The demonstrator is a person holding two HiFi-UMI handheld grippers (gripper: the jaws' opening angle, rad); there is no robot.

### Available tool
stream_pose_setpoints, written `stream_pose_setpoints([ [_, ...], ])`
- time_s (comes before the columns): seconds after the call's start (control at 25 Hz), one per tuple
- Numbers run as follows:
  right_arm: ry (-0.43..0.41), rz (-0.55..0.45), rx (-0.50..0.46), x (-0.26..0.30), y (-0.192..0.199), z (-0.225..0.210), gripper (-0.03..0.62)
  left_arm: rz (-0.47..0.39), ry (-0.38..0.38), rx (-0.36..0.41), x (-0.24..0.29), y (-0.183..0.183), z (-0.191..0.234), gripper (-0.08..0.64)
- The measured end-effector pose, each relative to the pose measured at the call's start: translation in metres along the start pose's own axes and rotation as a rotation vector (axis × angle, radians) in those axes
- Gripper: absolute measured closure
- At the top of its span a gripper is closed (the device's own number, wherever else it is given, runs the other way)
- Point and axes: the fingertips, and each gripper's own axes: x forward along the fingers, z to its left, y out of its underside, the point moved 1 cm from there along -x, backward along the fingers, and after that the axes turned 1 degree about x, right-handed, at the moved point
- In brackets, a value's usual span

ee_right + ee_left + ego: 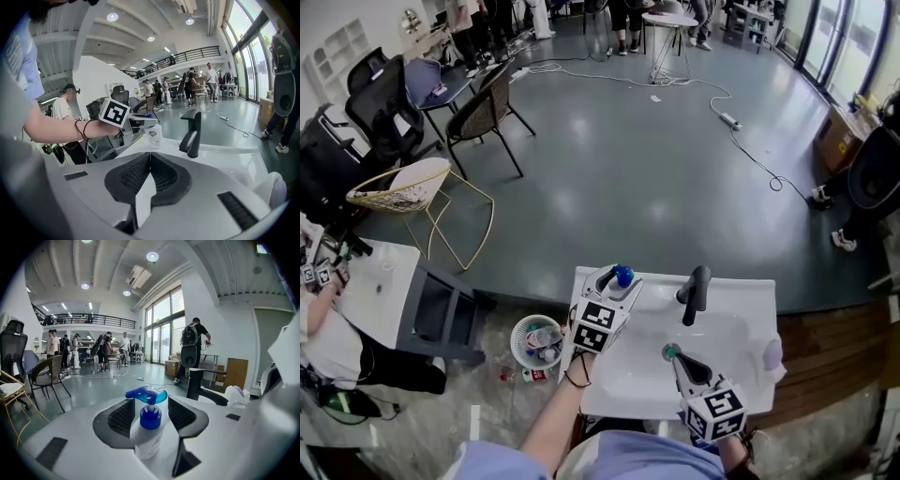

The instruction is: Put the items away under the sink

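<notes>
Standing at the back left corner of the sink (pixel 741 292), the pump bottle (pixel 149 439) with its blue head sits between the wide-spread jaws of the left gripper (pixel 151 405), and a gap shows on either side of the pump head, so the pads do not grip it. Over the basin, in front of the black faucet (pixel 694 292), the right gripper (pixel 149 165) hangs with its jaws pressed together on nothing

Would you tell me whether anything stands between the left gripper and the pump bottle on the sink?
Nothing visible does. The pump bottle stands between the open jaws of the left gripper, with a gap at each side of its blue collar. The faucet stands apart, to the right.
</notes>
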Motion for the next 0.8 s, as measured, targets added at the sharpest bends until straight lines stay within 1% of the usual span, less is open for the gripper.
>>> stream_pose_setpoints([
  [0.04,0.002,0.002,0.001,0.000,0.001,-0.001,0.575,0.001,0.002,0.008,0.001,-0.001,0.000,0.350],
  [0.08,0.005,0.004,0.002,0.000,0.001,-0.001,0.575,0.001,0.001,0.014,0.003,-0.002,0.000,0.399],
  [0.12,0.008,0.005,0.003,0.000,0.001,-0.002,0.575,0.001,-0.001,0.015,0.004,-0.002,0.000,0.411],
  [0.28,0.024,0.001,0.010,-0.003,0.001,-0.008,0.575,-0.007,0.005,0.027,0.002,-0.004,-0.001,0.414],
  [0.36,0.033,-0.002,0.015,-0.006,0.001,-0.010,0.575,-0.028,0.025,0.062,-0.001,-0.007,-0.007,0.421],
  [0.4,0.037,-0.003,0.017,-0.007,0.001,-0.012,0.575,-0.040,0.033,0.083,-0.003,-0.008,-0.011,0.442],
  [0.48,0.044,-0.006,0.021,-0.009,0.001,-0.014,0.575,-0.059,0.045,0.100,-0.007,-0.010,-0.018,0.454],
  [0.64,0.051,-0.009,0.020,-0.012,0.003,-0.014,0.575,-0.108,0.054,0.059,-0.019,-0.016,-0.026,0.462],
  [0.8,0.050,-0.014,0.016,-0.017,0.008,-0.012,0.575,-0.148,0.043,0.065,-0.038,-0.028,-0.033,0.462],
])
